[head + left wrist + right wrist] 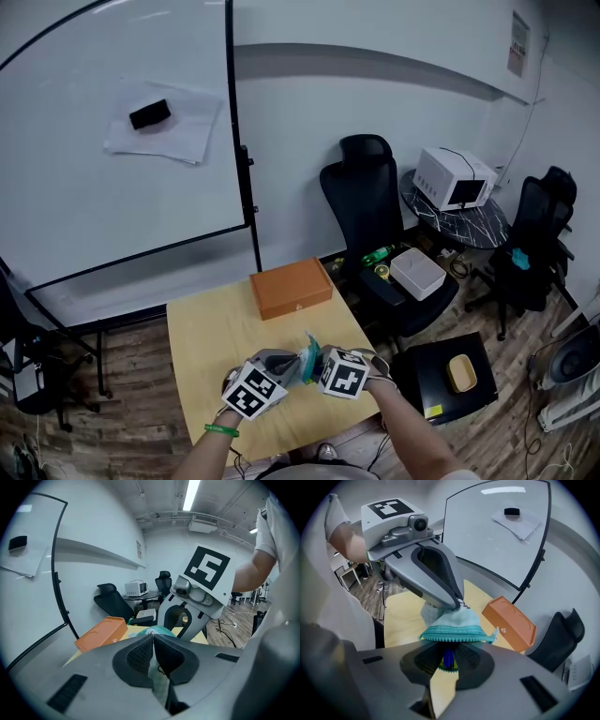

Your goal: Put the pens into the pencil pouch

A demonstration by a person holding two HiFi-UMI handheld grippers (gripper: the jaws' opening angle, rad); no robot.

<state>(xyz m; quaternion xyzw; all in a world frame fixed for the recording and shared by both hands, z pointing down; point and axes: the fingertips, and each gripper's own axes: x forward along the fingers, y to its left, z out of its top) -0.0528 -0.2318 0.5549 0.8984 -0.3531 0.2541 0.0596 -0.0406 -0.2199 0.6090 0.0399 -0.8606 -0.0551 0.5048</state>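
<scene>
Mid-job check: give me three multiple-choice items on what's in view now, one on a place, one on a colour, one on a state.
1. Where does the orange box sit?
A) at the far end of the table
B) on the floor
C) on a chair

2. What colour is the pencil pouch?
A) red
B) teal
C) black

3. How do the left tongs stand?
A) wide open
B) shut on the pouch
C) out of view

Answers:
1 A, the head view shows it at the tabletop's far edge.
2 B, its fabric and zipper edge are teal.
3 B, the pads pinch the pouch's fabric.
</scene>
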